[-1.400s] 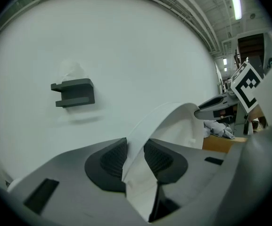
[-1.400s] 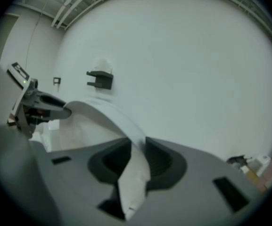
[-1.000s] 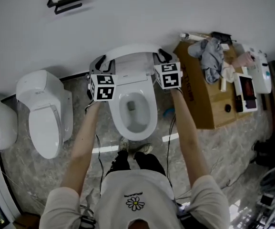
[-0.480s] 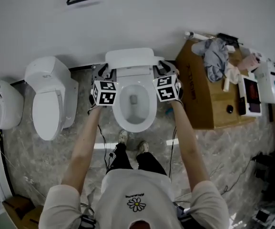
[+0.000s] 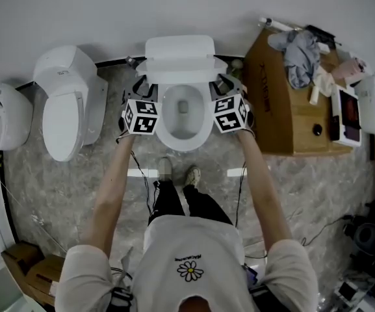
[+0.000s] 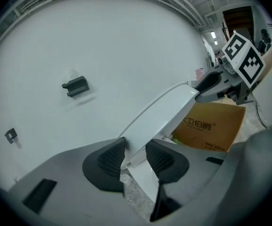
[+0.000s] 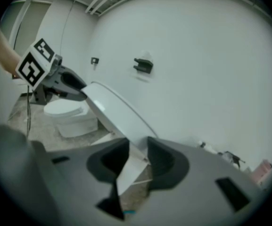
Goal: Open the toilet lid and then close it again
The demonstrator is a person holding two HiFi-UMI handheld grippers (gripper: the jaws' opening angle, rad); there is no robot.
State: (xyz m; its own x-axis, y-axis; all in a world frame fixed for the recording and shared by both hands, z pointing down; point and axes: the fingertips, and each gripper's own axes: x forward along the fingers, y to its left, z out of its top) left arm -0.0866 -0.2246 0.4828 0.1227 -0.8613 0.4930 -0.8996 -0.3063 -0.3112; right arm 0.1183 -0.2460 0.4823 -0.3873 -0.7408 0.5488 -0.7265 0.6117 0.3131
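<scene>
The head view is showing the open toilet bowl (image 5: 164,125), a second toilet (image 5: 64,112) at its left and a cardboard box (image 5: 265,103) at its right. Only the gripper views are showing the black holder (image 6: 76,86) on the wall. The left gripper view is catching dark Chinese print on the box, too small to read. The toilet lid (image 5: 179,56) is standing half-raised, its long axis slanting up from the hinge behind the bowl. The left gripper (image 5: 142,83) is clamping its jaws on the lid's left edge. The right gripper (image 5: 225,82), its jaws having just been opening, is pressing them on the right edge.
</scene>
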